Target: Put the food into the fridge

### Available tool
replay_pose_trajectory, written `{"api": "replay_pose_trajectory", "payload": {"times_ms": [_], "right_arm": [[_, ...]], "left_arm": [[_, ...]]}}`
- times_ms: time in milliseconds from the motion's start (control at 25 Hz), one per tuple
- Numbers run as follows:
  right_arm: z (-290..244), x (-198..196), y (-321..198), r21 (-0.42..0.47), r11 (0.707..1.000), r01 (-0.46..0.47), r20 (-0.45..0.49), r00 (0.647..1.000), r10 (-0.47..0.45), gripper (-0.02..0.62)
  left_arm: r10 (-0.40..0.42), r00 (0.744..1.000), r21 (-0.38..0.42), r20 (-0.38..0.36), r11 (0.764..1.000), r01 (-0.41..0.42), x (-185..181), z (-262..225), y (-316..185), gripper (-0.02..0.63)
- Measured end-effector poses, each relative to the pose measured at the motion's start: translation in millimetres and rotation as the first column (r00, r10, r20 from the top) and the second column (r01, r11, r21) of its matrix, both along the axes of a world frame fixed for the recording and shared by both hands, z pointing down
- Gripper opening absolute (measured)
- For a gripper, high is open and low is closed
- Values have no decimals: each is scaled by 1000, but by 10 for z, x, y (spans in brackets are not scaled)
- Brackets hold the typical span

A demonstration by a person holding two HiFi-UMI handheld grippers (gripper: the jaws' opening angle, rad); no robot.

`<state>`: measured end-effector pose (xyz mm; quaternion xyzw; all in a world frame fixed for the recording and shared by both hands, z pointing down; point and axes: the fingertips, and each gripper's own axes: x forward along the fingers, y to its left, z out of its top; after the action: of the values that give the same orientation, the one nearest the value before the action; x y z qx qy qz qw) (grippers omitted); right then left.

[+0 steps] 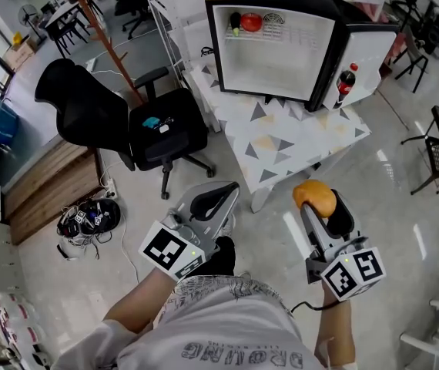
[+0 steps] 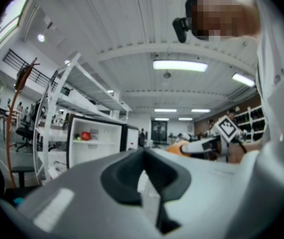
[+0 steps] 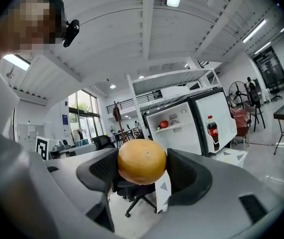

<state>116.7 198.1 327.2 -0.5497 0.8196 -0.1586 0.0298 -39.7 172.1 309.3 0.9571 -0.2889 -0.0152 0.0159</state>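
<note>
Fruit (image 1: 314,196), round and orange-yellow, sits clamped between the two black pads of the right tongs (image 1: 323,206), and the right gripper view shows it bulging above both of them. The left tongs (image 1: 221,197) are closed, pad tips meeting, with nothing between them. Both tools are held low in front of the person's body, side by side and apart, jaws aimed forward at the fridge (image 1: 281,60). Each carries its marker cube at the rear, the left cube (image 1: 173,251) over a white-sleeved arm, the right cube (image 1: 352,274) above a bare forearm with the elbow bent close to the body.

The fridge stands well ahead of both tongs on a white tabletop (image 1: 296,145) printed with grey triangles, and the fruit is short of that tabletop's near edge, over the floor. The fridge door (image 1: 366,56) hangs open to its right, with a cola bottle (image 1: 345,83) in the door rack. Inside, a red item (image 1: 251,21) and a dark one (image 1: 236,21) lie on the upper shelf; the space below them is bare white. Left of the fridge stands a black office chair (image 1: 158,129).
</note>
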Motion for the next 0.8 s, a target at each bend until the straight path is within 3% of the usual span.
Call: {"api": "replay_pose_trajectory", "payload": {"times_ms": [800], "right_arm": [[88,-64,-1668,-52,996,-69,-6,998,69,299]], "left_arm": [[65,998,-57,-5,996,-65,-44,139,-1754,6]]}}
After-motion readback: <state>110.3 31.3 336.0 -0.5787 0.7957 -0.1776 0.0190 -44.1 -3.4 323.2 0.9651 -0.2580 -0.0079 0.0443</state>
